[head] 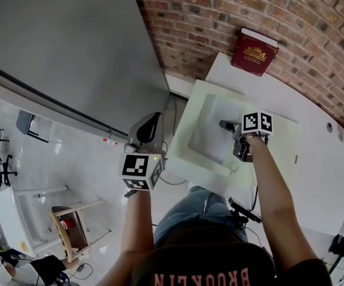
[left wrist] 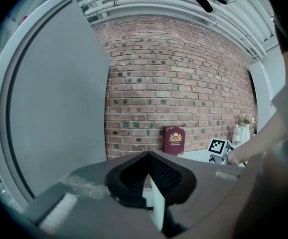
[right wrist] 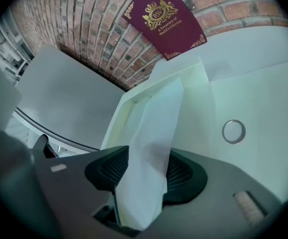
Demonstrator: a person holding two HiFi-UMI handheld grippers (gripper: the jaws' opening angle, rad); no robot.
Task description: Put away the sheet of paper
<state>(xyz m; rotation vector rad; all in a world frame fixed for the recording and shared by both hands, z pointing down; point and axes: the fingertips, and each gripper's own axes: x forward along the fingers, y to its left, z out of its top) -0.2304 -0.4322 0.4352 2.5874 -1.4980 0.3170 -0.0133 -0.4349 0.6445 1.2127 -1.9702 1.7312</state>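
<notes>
Maroon book upright against brick wall, white table, grey panel, wooden chair on floor

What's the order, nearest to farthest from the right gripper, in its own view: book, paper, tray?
1. Paper: in the right gripper, standing between its jaws.
2. Tray: just beyond, under the paper's far end.
3. Book: farthest, at the top, leaning on the brick wall.

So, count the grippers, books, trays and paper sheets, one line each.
gripper: 2 (left gripper, right gripper)
book: 1
tray: 1
sheet: 1
Total: 5
</notes>
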